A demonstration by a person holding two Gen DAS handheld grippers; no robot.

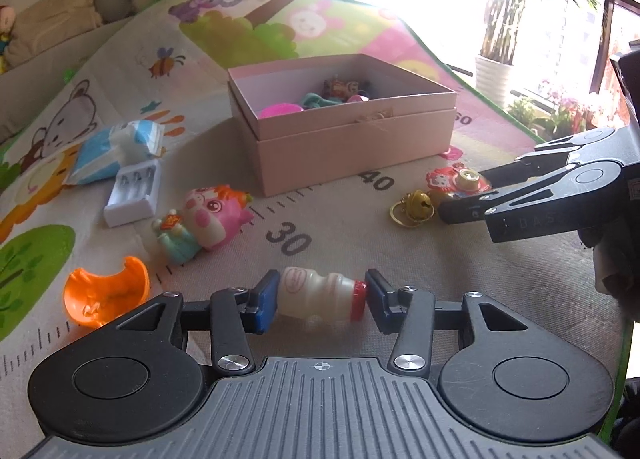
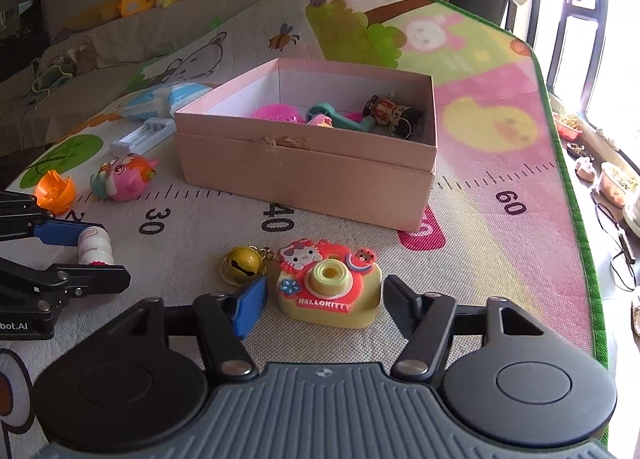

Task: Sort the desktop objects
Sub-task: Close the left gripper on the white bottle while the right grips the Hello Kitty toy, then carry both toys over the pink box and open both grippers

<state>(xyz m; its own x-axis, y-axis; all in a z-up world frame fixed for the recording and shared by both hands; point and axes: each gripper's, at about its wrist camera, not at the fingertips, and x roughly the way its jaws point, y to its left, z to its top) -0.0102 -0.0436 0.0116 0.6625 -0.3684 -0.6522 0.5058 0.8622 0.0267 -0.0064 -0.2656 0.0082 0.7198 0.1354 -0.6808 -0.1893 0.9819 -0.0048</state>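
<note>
Left tool clamped end to end on a small yogurt-drink bottle, bottle lying on its side, long axis straight across the jaws, red cap toward the right pad. Right tool parted around a yellow Hello Kitty toy camera, blue left pad just beside it, no firm contact visible. Gold bell chained to the camera's left, likely to trail. Open pink box ahead of both tools, roughly equally near. Clear mat between; near wall of the box to be cleared. Pig figurine, orange shell, and white battery tray waiting at left.
</note>
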